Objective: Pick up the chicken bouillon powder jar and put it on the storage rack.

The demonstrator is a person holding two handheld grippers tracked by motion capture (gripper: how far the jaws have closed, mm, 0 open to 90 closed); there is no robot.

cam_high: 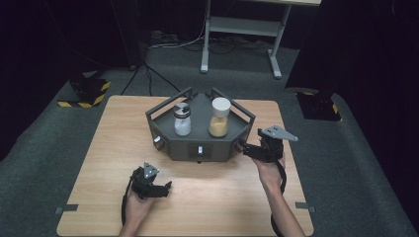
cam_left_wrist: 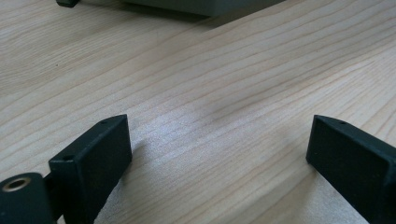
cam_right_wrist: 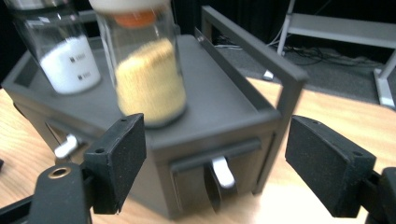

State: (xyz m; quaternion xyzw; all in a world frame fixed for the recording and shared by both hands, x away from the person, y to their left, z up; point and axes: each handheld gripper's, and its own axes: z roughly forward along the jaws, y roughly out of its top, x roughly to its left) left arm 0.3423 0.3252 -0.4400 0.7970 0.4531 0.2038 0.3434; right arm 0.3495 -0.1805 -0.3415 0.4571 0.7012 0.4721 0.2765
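my right gripper [cam_high: 247,148] hangs with jaws wide and empty at the grey organiser's [cam_high: 197,143] right front corner, facing its drawer handle [cam_right_wrist: 223,171]. i should line both pads squarely around that small handle before closing. my left gripper [cam_high: 165,187] rests on the bench [cam_high: 99,148], jaws wide, empty.

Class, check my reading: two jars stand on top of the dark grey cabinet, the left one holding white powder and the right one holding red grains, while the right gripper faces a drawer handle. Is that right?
One detail is off. The right jar holds yellow grains, not red, as the right gripper view shows. The rest stands: the left jar holds white powder on the cabinet, and the right gripper faces a drawer handle.
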